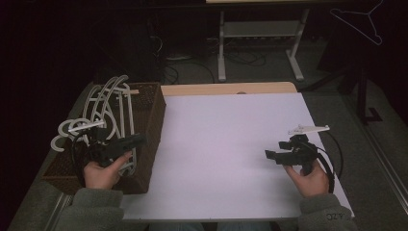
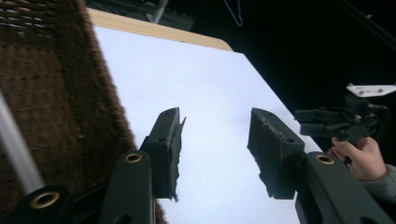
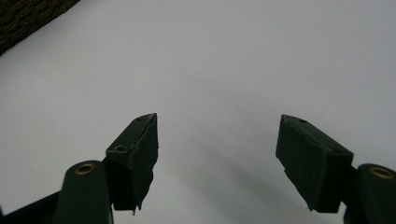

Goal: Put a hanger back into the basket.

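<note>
Over by the brown woven basket (image 1: 149, 120) of white plastic hangers (image 1: 108, 103), left tool (image 1: 137, 141) hovers spread and empty, like the right tool (image 1: 269, 155). Next: pinch one hanger.

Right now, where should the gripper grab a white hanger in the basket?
Probably the curved shoulder bar of a white hanger, from above: the bars arch up over the wicker basket rim. The left gripper, open, is nearest.

A dark room is seen beyond the worktop (image 1: 231, 144), which is covered in white with a wooden edge at the back. A grey floor (image 1: 269, 72) is strewn with cables (image 1: 240, 57). A white table frame (image 1: 260, 33) stands behind; a wire hanger (image 1: 358, 21) hangs at upper right.
</note>
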A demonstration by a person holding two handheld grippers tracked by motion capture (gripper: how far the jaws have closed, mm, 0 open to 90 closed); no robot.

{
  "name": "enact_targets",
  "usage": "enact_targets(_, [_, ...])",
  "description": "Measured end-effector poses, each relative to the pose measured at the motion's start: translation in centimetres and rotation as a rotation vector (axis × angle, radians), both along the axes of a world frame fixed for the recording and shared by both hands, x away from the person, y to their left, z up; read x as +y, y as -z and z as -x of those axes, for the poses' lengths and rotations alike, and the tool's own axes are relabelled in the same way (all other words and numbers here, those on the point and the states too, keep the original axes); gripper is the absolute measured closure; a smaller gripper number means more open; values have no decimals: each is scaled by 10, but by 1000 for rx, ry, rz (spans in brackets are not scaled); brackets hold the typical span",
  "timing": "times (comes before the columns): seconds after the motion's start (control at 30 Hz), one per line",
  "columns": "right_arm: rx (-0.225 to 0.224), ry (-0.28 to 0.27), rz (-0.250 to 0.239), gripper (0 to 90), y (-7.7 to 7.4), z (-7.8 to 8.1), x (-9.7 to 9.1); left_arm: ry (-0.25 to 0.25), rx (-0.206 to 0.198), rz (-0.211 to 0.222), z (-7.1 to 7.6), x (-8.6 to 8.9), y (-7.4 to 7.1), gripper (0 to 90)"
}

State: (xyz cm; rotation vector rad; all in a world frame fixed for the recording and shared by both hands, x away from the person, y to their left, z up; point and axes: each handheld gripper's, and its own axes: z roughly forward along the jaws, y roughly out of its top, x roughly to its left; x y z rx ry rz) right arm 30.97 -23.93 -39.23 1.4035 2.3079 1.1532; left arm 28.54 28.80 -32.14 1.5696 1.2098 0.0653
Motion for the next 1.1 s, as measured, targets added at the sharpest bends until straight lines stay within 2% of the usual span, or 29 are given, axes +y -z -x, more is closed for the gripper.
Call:
enact_targets(0.07, [-4,-2,4,283,0,0,0,12,-1,6,1,-5,1,535])
enact_targets(0.13, [-2,-2,5,282,1,1,-1,30,-9,-19,1,-9,2,534])
enact_targets(0.37, [-6,0,1,275,1,3,-3,77,-2,-29,1,-26,10,525])
enact_targets(0.93, [-13,-5,3,262,0,11,-2,162,-35,-88,8,-62,20,507])
enact_targets(1.1, [-18,-2,-1,257,-1,13,-3,186,-31,-98,9,-72,26,499])
